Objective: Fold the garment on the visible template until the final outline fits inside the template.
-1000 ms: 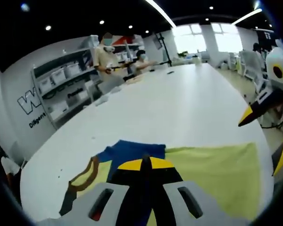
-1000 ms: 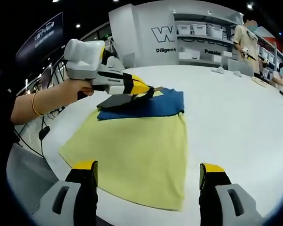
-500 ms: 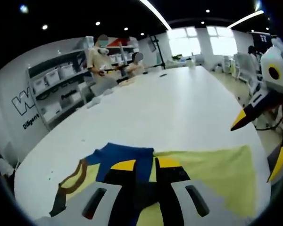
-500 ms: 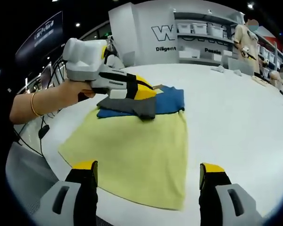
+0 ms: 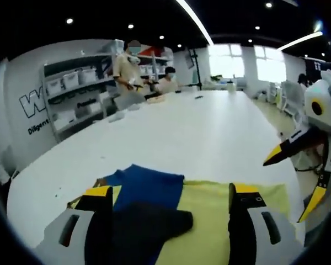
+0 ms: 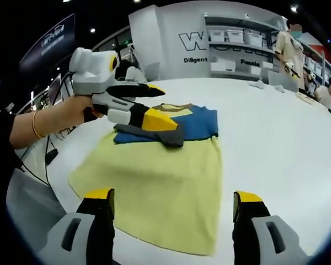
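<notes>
— Where is the garment [image 6: 160, 165]?
— It is spread on the white table [image 6: 276, 143], dark sleeve [image 6: 154, 134] folded inward. Both the left gripper [image 6: 146, 105] and the right gripper [image 6: 174, 200] are held apart, nothing gripped.
— What could be spoiled?
— The fold could be dragged open if the sleeve were snagged by a low jaw.

The garment [image 6: 165, 165] in front of the right gripper [image 6: 174, 207] is soft, matt cloth. The table [image 6: 276, 143] under it looks smooth and a bit shiny. The left gripper [image 6: 146, 105] looks like hard, smooth plastic.
</notes>
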`<state>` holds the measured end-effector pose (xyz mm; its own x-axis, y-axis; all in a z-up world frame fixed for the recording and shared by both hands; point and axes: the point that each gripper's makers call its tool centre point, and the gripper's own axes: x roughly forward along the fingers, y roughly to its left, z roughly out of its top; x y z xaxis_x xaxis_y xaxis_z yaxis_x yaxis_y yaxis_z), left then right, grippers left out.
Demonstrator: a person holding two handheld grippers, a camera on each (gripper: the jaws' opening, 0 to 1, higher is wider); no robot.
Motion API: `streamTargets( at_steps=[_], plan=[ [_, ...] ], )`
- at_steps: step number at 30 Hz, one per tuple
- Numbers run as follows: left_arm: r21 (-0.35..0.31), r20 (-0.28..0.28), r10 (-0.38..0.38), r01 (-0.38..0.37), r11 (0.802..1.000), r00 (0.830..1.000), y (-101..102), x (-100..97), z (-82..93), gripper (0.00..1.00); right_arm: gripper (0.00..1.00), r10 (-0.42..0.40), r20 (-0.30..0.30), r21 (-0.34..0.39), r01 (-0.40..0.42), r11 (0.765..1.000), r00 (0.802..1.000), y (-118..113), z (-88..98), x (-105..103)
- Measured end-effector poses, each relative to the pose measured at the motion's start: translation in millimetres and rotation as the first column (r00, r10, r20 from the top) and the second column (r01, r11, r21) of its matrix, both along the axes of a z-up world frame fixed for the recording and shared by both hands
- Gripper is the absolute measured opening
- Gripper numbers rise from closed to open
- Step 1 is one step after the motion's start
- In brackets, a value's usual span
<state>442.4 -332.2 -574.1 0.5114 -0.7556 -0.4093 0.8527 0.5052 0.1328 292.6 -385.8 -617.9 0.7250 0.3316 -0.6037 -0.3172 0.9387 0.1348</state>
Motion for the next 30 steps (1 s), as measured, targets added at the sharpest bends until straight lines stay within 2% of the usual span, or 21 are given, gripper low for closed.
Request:
streamTargets(
  at_steps=[2,6,15,18,21,24,30],
  plan=[
    [0.007,0.01,0.015,-0.015,1.0,1.0,9,1.8,1.0,0.93,0.85,0.017,0.013,-0.03,-0.016,0.999,1.0,2,1.2,5],
    [0.005,0.016,0.034,-0.034,0.999,0.999,22,2.9,5.6,0.99,0.84,0.037,0.032,-0.026,-0.036,0.999,0.999,10,4.6,14],
    [-0.009,-0.005,0.065,-0.065,0.998,0.998,52,-2.9,19.1,0.99,0.82,0.081,0.066,-0.038,-0.079,0.996,0.995,23,11.5,37],
    [-0.006,-0.023,0.096,-0.096,0.995,0.995,68,-5.4,17.5,0.99,0.79,0.106,0.082,-0.056,-0.102,0.993,0.991,26,13.7,46],
    [0.003,-0.018,0.126,-0.126,0.992,0.992,81,-4.1,14.7,0.99,0.75,0.125,0.092,-0.067,-0.119,0.991,0.988,29,15.2,54],
    [0.008,-0.043,0.166,-0.166,0.986,0.985,99,-2.4,8.5,0.99,0.72,0.142,0.103,-0.062,-0.136,0.989,0.985,34,17.4,62],
    [0.018,-0.054,0.231,-0.23,0.973,0.972,128,2.1,1.4,0.99,0.64,0.185,0.121,-0.087,-0.175,0.981,0.975,44,18.3,79]
  ],
)
